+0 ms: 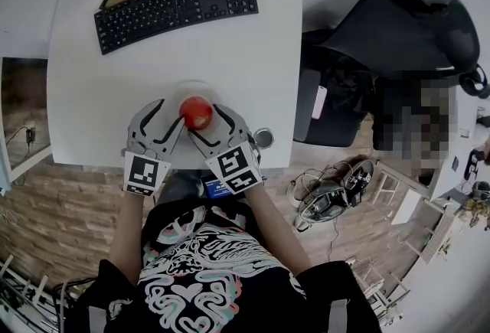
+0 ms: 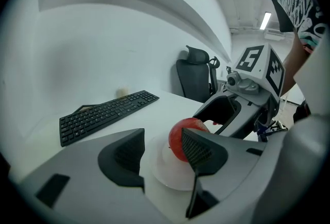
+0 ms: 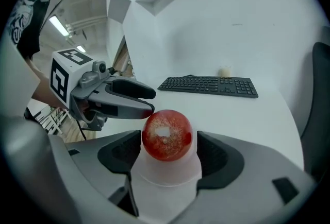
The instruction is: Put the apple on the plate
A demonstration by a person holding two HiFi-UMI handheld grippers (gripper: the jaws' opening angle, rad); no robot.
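The apple (image 1: 196,111) sits on the plate (image 3: 166,172). The plate is white and lies on the white table (image 1: 168,56), near the edge by the person.

The right gripper (image 3: 168,151) has its jaws on both sides of the apple. One jaw looks like it just touches the apple. A thin gap shows at the other jaw, so the apple is not squeezed.

The left gripper (image 2: 162,148) has its jaws wide apart. Only the plate lies between them. The apple is just past its right jaw, and that jaw hides part of it. A tip of this gripper comes right up to the apple.

A black keyboard (image 1: 176,8) lies at the far side of the table, well apart from the plate.
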